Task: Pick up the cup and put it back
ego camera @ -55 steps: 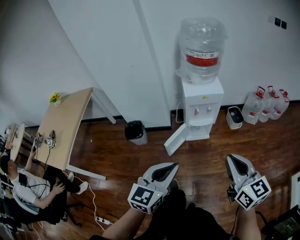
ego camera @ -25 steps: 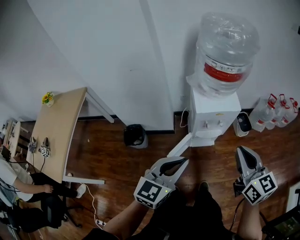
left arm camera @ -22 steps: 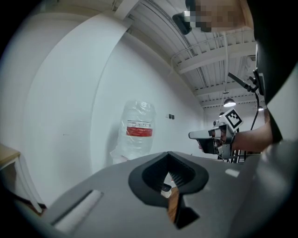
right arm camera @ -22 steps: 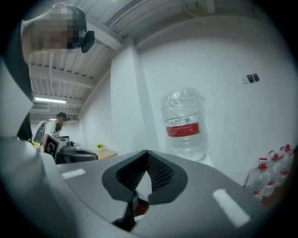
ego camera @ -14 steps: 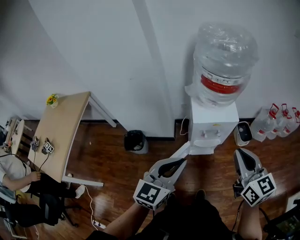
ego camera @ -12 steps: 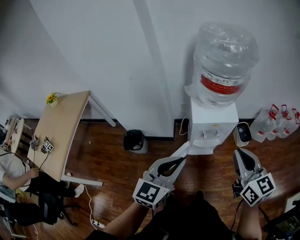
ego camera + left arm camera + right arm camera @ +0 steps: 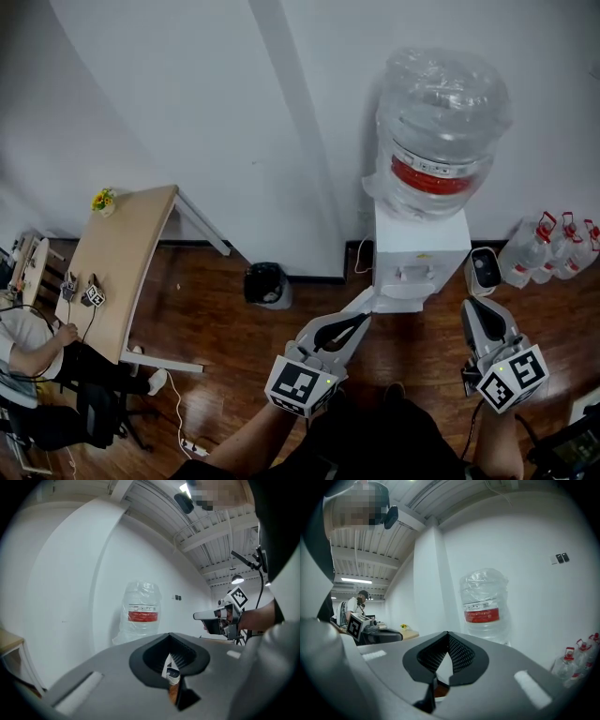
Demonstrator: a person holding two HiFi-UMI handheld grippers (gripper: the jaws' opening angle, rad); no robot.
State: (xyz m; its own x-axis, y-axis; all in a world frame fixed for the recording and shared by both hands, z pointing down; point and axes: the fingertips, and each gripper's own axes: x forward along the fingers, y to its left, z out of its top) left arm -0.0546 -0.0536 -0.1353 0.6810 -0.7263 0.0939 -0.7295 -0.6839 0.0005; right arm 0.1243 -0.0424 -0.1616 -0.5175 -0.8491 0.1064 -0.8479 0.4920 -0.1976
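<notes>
Grippers sit nearest the camera, both at waist level and both aimed forward at the dispenser. The left gripper (image 7: 354,322) has its two grey tongs pressed together at the tips. Its own view shows only a thin slit between the ribbed pads, with background showing through and nothing pinched. The right gripper (image 7: 474,307) is in the same condition: tongs closed tip to tip and empty. Carrying both tools closed and low suits an approach on foot, before any reach is begun.

Below and ahead lies the dark brown wooden plank floor (image 7: 225,337). The white hinged cabinet door (image 7: 359,302) at the foot of the white floor-standing water dispenser (image 7: 419,246) stands swung open toward the left gripper, which leaves the lower compartment accessible. A large clear plastic water bottle with a red label (image 7: 441,122) is inverted on top of the dispenser, which stands against the white wall.

No view shows the cup. It probably stands inside the open lower compartment, whose interior is hidden from the head view, so pick-up has not yet started. The next move likely calls for bending down and spreading one pair of tongs.

A small black waste bin (image 7: 265,284) stands left of the dispenser. A cluster of small clear water jugs with red handles (image 7: 548,248) stands to its right.
</notes>
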